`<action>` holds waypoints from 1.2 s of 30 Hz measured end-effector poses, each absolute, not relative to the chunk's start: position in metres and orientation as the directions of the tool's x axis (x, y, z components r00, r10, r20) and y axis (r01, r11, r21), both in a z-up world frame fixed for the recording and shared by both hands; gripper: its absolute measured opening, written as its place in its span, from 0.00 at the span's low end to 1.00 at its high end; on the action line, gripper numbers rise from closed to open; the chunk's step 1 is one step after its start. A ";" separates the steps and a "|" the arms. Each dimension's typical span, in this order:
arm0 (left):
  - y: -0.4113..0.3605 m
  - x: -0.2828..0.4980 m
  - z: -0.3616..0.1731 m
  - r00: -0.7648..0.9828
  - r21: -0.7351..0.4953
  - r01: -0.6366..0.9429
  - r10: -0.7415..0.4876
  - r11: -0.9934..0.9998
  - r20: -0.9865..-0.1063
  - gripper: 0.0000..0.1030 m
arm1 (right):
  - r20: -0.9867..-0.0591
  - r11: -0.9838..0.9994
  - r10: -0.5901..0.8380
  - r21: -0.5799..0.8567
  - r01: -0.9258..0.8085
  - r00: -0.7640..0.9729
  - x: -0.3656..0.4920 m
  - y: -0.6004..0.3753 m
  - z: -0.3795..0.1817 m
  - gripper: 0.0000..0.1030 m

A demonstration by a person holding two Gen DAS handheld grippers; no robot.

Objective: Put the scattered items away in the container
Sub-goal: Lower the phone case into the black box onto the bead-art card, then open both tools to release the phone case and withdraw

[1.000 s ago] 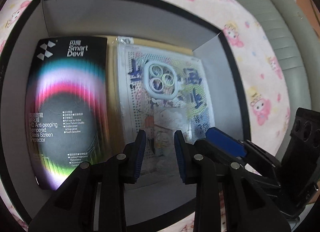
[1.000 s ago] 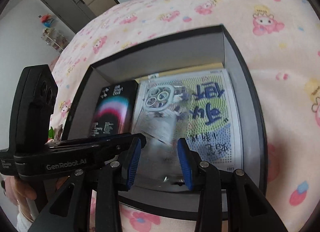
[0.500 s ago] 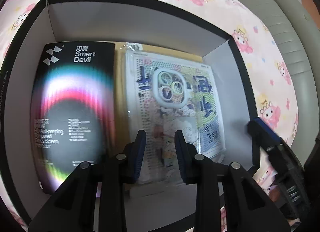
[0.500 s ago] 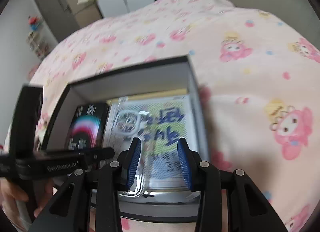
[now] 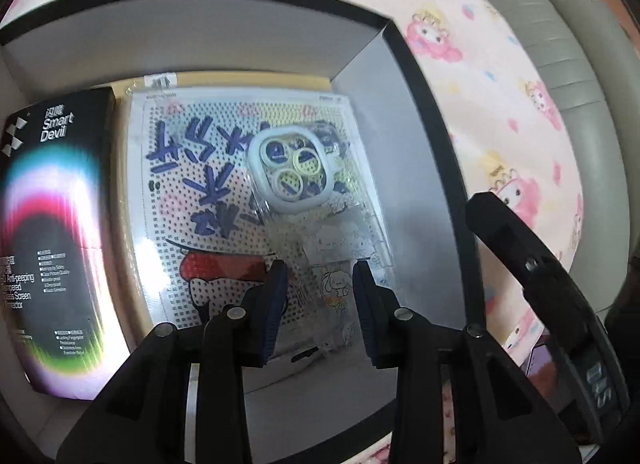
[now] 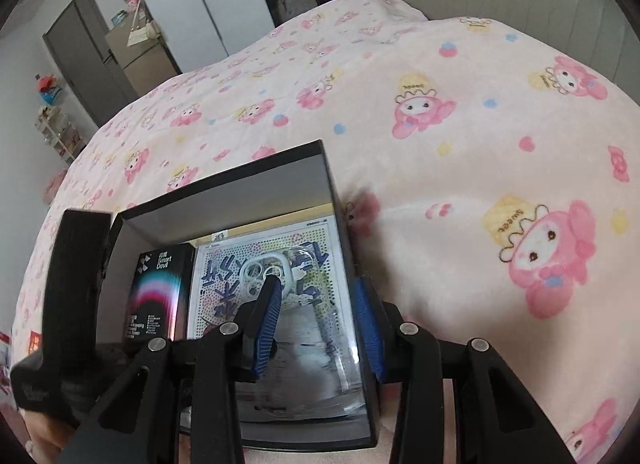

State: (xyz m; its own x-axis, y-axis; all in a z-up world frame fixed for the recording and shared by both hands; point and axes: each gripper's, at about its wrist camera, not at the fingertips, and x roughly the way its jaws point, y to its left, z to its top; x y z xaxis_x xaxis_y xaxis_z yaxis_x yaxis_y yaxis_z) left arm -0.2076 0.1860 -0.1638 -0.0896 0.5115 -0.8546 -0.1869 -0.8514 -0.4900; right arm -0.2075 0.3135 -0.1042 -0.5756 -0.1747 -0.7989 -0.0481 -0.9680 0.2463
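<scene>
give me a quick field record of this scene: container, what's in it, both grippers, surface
container: black box, open top, grey inside
contents: Smart Devil screen protector pack on the left; beaded sheet beside it; clear phone case lying on the sheet
left gripper: above the box, jaws apart and just been opening, nothing between them
right gripper: over the box's near right wall, jaws apart, empty
surface: pink cartoon-print blanket
loose items outside box: none visible
</scene>
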 end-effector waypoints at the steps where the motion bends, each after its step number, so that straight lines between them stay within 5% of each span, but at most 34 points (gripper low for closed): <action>1: 0.179 -0.208 -0.162 -0.125 -0.471 -0.165 0.492 -0.867 -0.862 0.32 | -0.798 -0.966 -0.175 0.254 -0.057 -0.577 -0.208 0.316 -0.104 0.34; 6: 0.161 -0.216 -0.167 -0.174 -0.456 -0.052 0.458 -0.889 -0.872 0.32 | -0.784 -0.963 -0.156 0.256 -0.085 -0.600 -0.206 0.317 -0.097 0.34; 23: 0.171 -0.213 -0.162 -0.160 -0.531 -0.102 0.541 -0.841 -0.826 0.32 | -0.800 -0.942 -0.210 0.319 -0.103 -0.562 -0.211 0.326 -0.110 0.34; 36: 0.152 -0.161 -0.101 -0.355 -0.408 -0.227 0.465 -0.885 -0.811 0.39 | -0.756 -0.969 -0.116 0.229 -0.094 -0.644 -0.159 0.295 -0.090 0.40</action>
